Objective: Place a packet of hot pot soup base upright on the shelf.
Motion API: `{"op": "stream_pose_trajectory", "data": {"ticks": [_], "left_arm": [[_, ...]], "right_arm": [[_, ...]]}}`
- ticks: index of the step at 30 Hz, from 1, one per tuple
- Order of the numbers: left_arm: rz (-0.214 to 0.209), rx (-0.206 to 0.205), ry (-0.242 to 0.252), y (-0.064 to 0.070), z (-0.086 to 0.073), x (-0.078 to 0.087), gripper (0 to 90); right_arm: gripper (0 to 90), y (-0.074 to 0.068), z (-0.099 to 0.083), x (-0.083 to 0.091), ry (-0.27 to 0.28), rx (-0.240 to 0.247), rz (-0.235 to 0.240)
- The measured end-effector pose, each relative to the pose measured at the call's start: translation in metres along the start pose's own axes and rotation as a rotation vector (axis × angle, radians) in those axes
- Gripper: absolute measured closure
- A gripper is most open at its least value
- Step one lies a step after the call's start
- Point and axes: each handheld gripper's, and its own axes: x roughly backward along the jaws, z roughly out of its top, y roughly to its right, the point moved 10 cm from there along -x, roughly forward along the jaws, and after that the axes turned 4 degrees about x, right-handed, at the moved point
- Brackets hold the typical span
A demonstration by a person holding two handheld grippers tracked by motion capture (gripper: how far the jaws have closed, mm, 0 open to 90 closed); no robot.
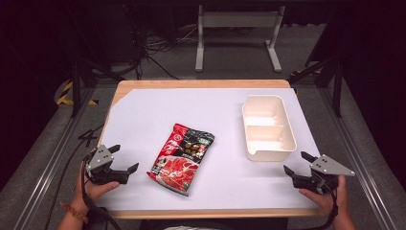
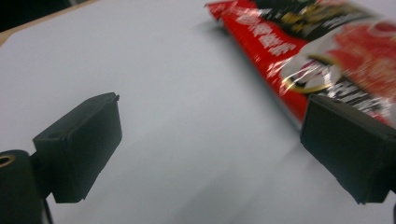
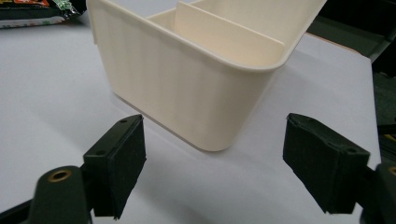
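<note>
Cream plastic, the two-compartment container [image 1: 268,128] sits on the white table cover [image 1: 143,120]; I take it as my landmark; well to its left lies a red and black food packet [image 1: 181,158], flat; my left gripper [image 1: 123,160] hovers just left of that packet, jaws apart, nothing held; my right gripper [image 1: 297,164] waits just before the container's near end, jaws apart, empty.

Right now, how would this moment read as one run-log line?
left gripper: open, beside red sauce packet | right gripper: open, facing cream two-compartment box | box: empty | nothing held
</note>
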Motion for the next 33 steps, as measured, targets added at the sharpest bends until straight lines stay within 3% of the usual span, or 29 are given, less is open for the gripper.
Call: {"op": "stream_pose_trajectory", "data": {"ticks": [4, 6, 14, 16, 20, 21, 23, 28, 33], "left_arm": [[-0.039, 0.018, 0.008, 0.009, 0.001, -0.002, 6.7], [-0.061, 0.003, 0.006, 0.015, 0.000, -0.002, 6.5], [-0.081, -0.004, 0.012, 0.019, 0.001, -0.002, 6.9], [-0.081, -0.006, 0.009, 0.020, 0.001, -0.003, 6.9], [-0.083, -0.006, -0.003, 0.021, 0.000, -0.005, 7.0], [-0.083, -0.008, -0.006, 0.021, -0.001, -0.004, 7.0], [-0.082, -0.006, -0.002, 0.021, -0.001, -0.004, 7.0], [-0.098, -0.002, 0.002, 0.022, -0.001, -0.003, 6.9], [-0.107, 0.000, -0.003, 0.023, -0.002, -0.004, 6.9]], "right_arm": [[21.2, 0.000, 0.000, 0.000, -0.009, 0.007, -0.011], [21.7, -0.001, 0.003, 0.001, -0.004, 0.007, -0.009], [29.3, -0.016, 0.011, 0.004, -0.010, 0.045, 0.040], [31.3, -0.028, 0.013, 0.002, -0.024, 0.068, 0.086], [33.4, -0.040, 0.018, 0.001, -0.025, 0.089, 0.122], [33.6, -0.051, 0.024, 0.002, -0.020, 0.102, 0.154], [33.8, -0.056, 0.027, 0.002, -0.020, 0.114, 0.165], [34.2, -0.085, 0.044, -0.004, -0.033, 0.139, 0.236], [33.4, -0.100, 0.061, -0.008, -0.015, 0.152, 0.285]]}}
